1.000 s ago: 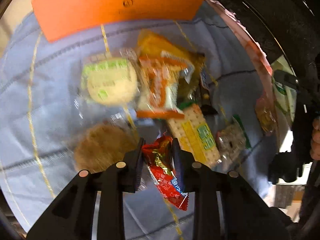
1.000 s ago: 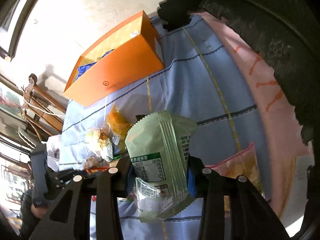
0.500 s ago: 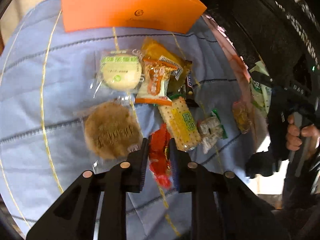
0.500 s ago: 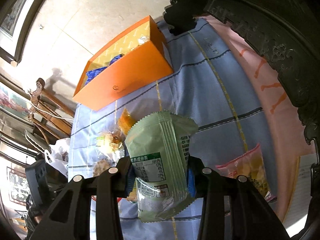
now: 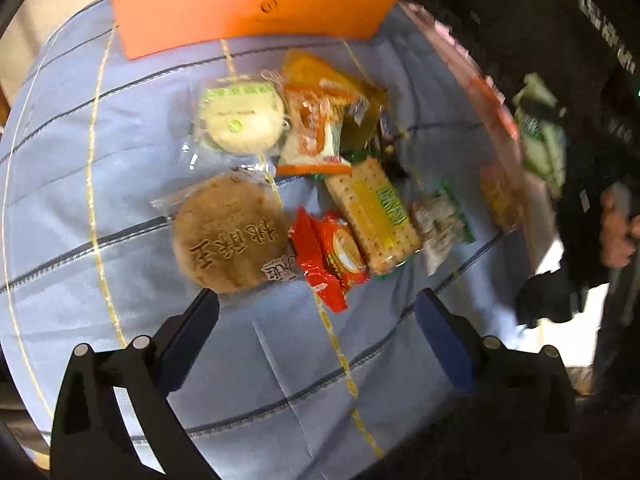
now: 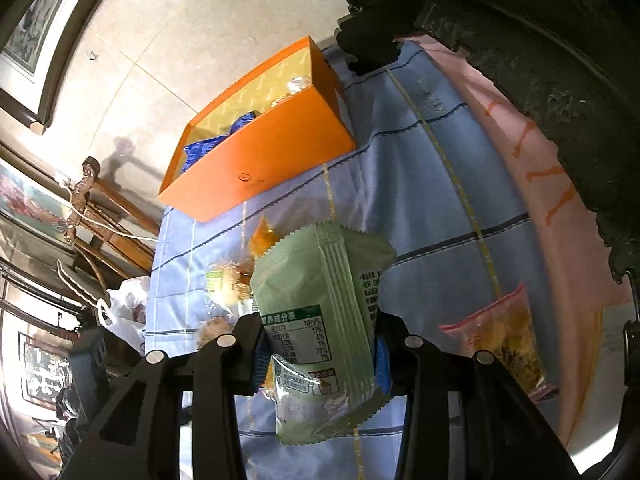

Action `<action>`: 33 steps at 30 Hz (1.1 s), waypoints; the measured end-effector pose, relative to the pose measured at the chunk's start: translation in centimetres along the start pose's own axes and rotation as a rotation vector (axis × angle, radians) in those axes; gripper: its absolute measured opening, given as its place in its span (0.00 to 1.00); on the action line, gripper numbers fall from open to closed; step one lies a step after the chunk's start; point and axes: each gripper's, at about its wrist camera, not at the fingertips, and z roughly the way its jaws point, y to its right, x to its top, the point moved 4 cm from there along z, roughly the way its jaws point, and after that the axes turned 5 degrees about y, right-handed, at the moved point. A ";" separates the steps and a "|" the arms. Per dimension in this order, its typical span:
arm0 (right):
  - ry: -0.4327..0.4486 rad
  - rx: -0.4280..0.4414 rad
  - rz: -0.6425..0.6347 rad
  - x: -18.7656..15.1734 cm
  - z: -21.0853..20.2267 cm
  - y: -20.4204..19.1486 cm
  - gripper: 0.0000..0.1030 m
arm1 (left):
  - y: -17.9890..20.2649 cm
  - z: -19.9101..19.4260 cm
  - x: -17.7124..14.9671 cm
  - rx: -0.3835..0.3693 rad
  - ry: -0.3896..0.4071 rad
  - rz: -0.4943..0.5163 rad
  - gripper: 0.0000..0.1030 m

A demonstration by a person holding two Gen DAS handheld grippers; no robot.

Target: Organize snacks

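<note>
My left gripper (image 5: 318, 312) hangs over the blue cloth (image 5: 100, 200), its jaws opening wide with nothing between them. Just beyond its tips lies a red snack packet (image 5: 328, 256), free on the cloth between a round brown cake (image 5: 230, 236) and a yellow cracker pack (image 5: 374, 216). Farther off lie a pale round biscuit (image 5: 240, 118) and an orange-and-white packet (image 5: 316, 132). My right gripper (image 6: 320, 350) is shut on a pale green pouch (image 6: 320, 300), held upright above the cloth. The orange box (image 6: 260, 152) stands at the cloth's far end with a blue packet (image 6: 208, 148) inside.
A pink-topped bag of yellow snacks (image 6: 500, 336) lies on the cloth's right side. A dark carved wooden frame (image 6: 540, 60) runs along the right. A white plastic bag (image 6: 124, 312) and wooden chairs (image 6: 96, 216) stand beyond the cloth's left edge. A hand (image 5: 618, 232) shows at the left view's right edge.
My left gripper has let go of the red packet and opened wide; the packet now lies on the cloth beside the brown cake. The right gripper still holds the green pouch.
</note>
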 end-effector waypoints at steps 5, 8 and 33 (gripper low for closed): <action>-0.006 -0.003 0.011 -0.4 0.0 0.6 0.40 | -0.5 1.9 0.7 -0.002 -0.047 -0.127 0.94; -0.018 0.001 0.040 -0.6 0.1 1.2 0.40 | -0.2 1.9 1.2 -0.049 -0.039 -0.147 0.93; -0.003 -0.016 -0.043 2.3 -0.6 -3.2 0.40 | -1.4 -7.7 6.6 -0.053 0.183 -0.174 0.22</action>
